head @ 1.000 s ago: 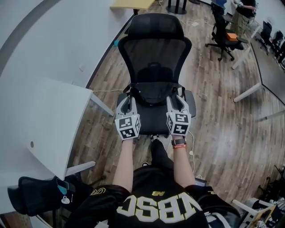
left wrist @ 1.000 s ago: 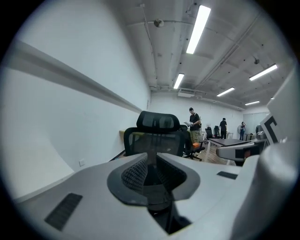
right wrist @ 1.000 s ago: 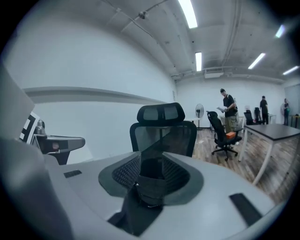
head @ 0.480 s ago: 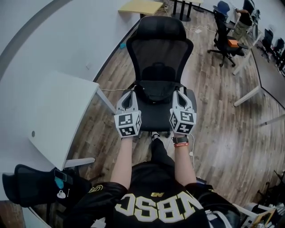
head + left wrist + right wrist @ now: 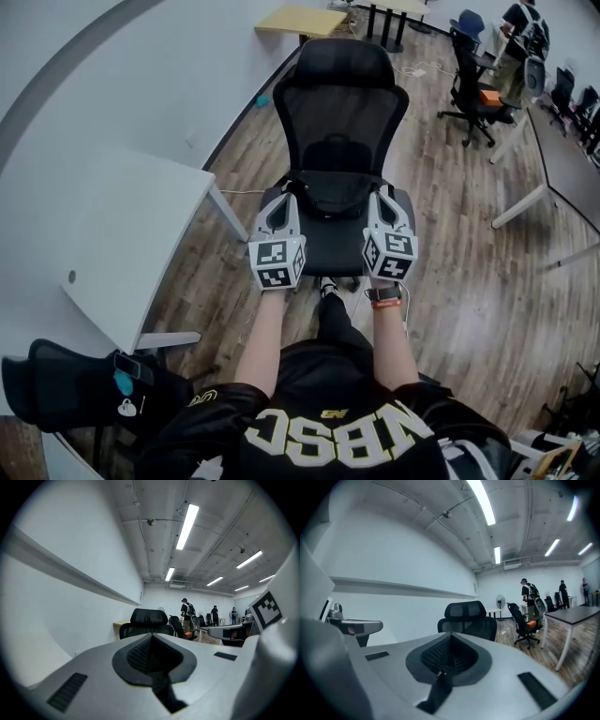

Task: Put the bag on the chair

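Observation:
A black bag (image 5: 332,192) hangs between my two grippers over the seat of the black mesh office chair (image 5: 342,98); I cannot tell whether it touches the seat. My left gripper (image 5: 284,201) is shut on a black strap (image 5: 161,688) at the bag's left side. My right gripper (image 5: 382,201) is shut on a black strap (image 5: 437,689) at the bag's right side; its jaws have just been closing on that strap. Both gripper views look level over the shut jaws at the chair's headrest (image 5: 149,616) (image 5: 465,611).
A white table (image 5: 112,244) stands close on the left, a black chair part (image 5: 66,394) at the bottom left. A second office chair (image 5: 469,80), a yellow table (image 5: 300,19) and white desk legs (image 5: 520,202) lie beyond. People (image 5: 186,613) stand far back.
Both grippers have shifted a little up the picture toward the chair's backrest, with the bag between them. The chair and tables have not moved.

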Tool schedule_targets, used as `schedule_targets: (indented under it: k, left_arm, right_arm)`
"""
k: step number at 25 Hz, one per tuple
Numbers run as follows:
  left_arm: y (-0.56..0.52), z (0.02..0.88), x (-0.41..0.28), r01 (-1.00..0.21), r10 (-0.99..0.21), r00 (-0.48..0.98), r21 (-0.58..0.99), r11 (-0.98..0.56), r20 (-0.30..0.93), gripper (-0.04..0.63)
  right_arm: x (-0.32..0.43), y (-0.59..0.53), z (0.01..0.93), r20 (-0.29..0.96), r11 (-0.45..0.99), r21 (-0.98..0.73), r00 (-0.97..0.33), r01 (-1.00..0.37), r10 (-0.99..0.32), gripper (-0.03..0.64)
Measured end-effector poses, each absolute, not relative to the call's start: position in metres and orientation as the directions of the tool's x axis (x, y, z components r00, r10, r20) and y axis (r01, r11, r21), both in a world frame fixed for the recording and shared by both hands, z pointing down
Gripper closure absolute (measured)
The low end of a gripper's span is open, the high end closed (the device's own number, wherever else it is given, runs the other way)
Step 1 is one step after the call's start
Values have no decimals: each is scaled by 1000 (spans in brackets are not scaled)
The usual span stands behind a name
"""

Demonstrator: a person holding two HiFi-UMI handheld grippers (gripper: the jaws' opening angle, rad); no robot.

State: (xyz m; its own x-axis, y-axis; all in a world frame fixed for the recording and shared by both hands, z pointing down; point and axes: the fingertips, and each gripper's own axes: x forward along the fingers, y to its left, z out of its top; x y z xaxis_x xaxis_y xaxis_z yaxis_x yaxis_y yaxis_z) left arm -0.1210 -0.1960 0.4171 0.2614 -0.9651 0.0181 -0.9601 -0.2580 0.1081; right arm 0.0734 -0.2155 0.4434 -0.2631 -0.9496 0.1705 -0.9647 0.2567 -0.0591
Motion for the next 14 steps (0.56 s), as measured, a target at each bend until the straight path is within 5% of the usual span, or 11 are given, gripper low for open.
schedule_targets:
  k: [14]
  left_arm:
    - [-210, 425, -124, -939, -955, 297, 186, -291, 7, 581]
  right_arm:
    - [61, -221, 447, 189, 318, -37, -319, -947, -929, 607]
